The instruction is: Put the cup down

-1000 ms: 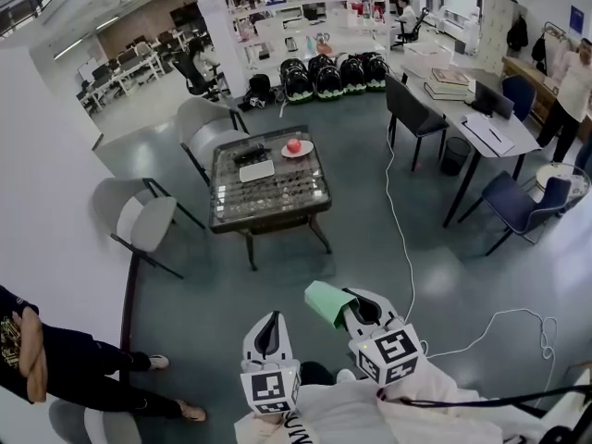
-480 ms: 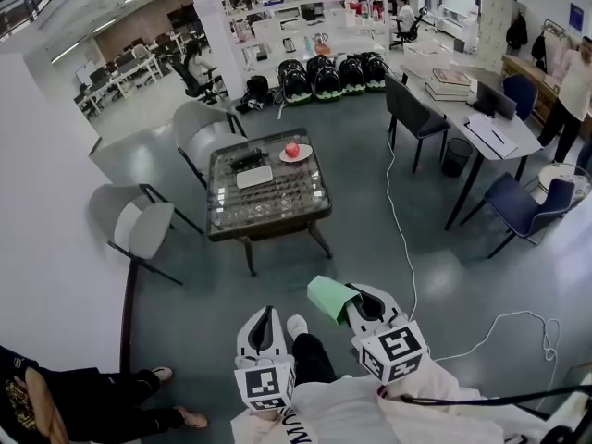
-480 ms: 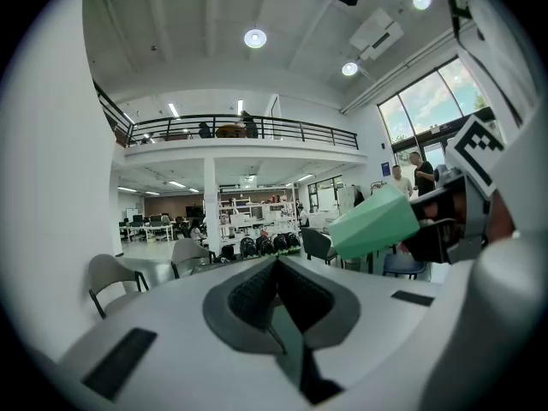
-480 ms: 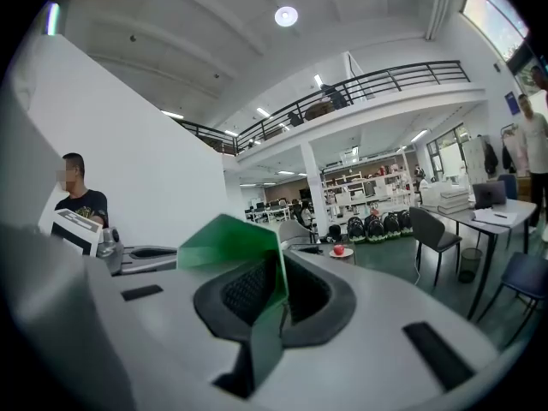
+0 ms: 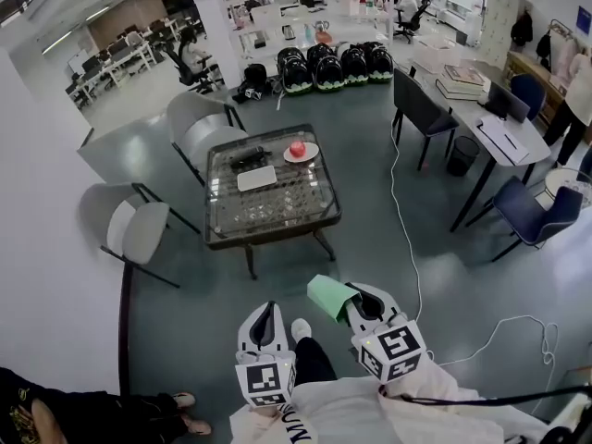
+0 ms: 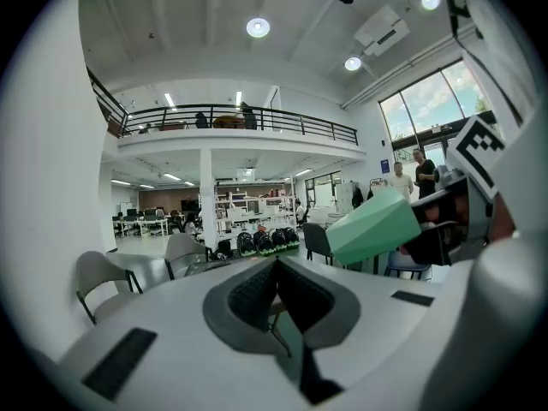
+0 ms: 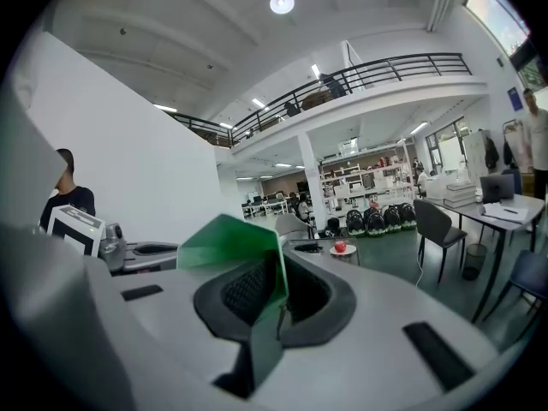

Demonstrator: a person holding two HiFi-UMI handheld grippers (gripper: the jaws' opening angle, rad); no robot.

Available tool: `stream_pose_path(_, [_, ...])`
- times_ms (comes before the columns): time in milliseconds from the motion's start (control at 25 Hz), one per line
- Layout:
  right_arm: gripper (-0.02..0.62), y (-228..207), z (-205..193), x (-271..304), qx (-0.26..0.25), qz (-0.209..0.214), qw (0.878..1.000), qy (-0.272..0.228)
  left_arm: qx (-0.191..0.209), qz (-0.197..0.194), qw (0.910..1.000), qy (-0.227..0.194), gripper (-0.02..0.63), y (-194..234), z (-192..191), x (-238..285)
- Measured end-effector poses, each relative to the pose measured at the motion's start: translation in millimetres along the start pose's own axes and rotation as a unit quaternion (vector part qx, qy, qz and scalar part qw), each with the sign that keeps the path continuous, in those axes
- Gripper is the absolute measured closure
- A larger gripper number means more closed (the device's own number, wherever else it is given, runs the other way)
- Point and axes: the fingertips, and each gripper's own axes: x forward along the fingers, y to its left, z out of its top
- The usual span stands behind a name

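Though thin, angular green cup (image 7: pixel 228 243) in right hand-held gripper (image 7: pixel 279 268)

Right claw (image 5: pixel 351 301) gripping green cup (image 5: pixel 326 296), glass table (image 5: pixel 277 233) ahead

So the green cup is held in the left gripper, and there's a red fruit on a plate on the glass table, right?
Not quite. The green cup is clamped in the right gripper, as the right gripper view shows; the left gripper is shut on nothing. The rest is right: the red fruit sits on a plate on the glass table.
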Motion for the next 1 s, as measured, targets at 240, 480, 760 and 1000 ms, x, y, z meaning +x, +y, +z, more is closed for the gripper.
stream_pose_path(240, [0.571, -3.0, 18.6, 77.6, 0.007, -0.008, 1.000, 0.006, 0.003, -0.009, 0.9999, 0.006, 0.595, 53.6, 11.5, 55.2])
stream_pose_path(480, [0.571, -9.6, 35.7, 157.9, 0.014, -0.014, 1.000, 0.013, 0.004, -0.011, 0.9999, 0.012, 0.595, 110.5, 24.4, 114.0])
stream_pose_path(760, [0.571, -6.6, 55.4, 227.4, 0.010, -0.024, 1.000, 0.017, -0.006, -0.023, 0.9996, 0.014, 0.595, 163.3, 29.1, 163.3])
stream_pose_path(1000, [0.569, 2.0, 66.1, 274.1, 0.004, -0.029, 0.999, 0.022, -0.013, -0.032, 0.9993, 0.013, 0.595, 201.1, 33.1, 193.6])
